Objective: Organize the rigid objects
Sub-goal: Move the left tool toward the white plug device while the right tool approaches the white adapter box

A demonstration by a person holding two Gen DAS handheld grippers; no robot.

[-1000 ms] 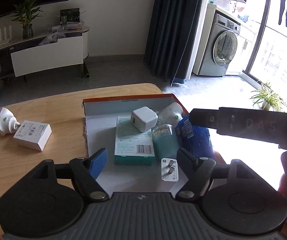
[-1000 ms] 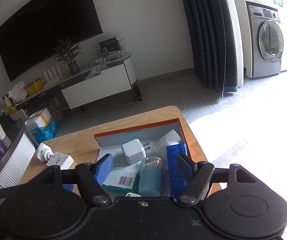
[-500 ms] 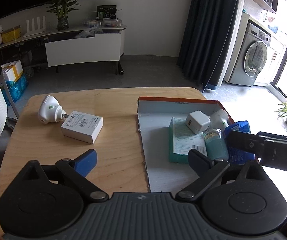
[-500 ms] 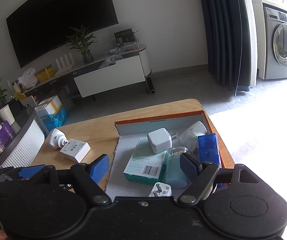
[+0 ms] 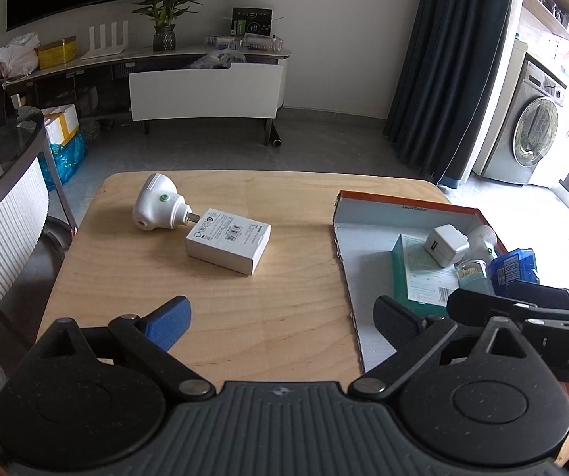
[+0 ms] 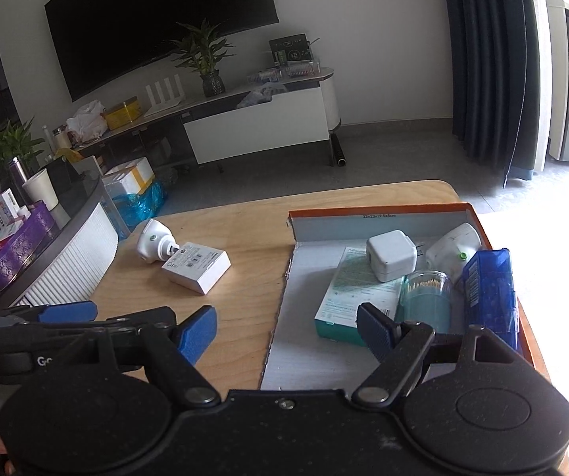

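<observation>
A white plug-in device (image 5: 158, 208) and a flat white box (image 5: 228, 240) lie touching on the wooden table (image 5: 276, 317), left of an orange-rimmed box lid (image 5: 403, 203). The lid holds a teal box (image 6: 358, 291), a white charger cube (image 6: 391, 254), a clear tub of toothpicks (image 6: 426, 302), a white round device (image 6: 453, 250) and a blue case (image 6: 489, 291). My left gripper (image 5: 282, 319) hovers open over bare table near the lid's left edge, with nothing between its fingers. My right gripper (image 6: 286, 327) is open above the lid's near left corner, empty.
A glass-topped side table (image 6: 66, 214) with cups and boxes stands left of the table. Beyond the far edge lie grey floor, a TV console (image 5: 205, 83), dark curtains and a washing machine (image 5: 538, 135). The right gripper's body (image 5: 530, 309) crosses the left view.
Both grippers have swung left, away from the lid's contents toward the bare table, and their jaws have spread wider. The objects in the lid and on the table have stayed put.
</observation>
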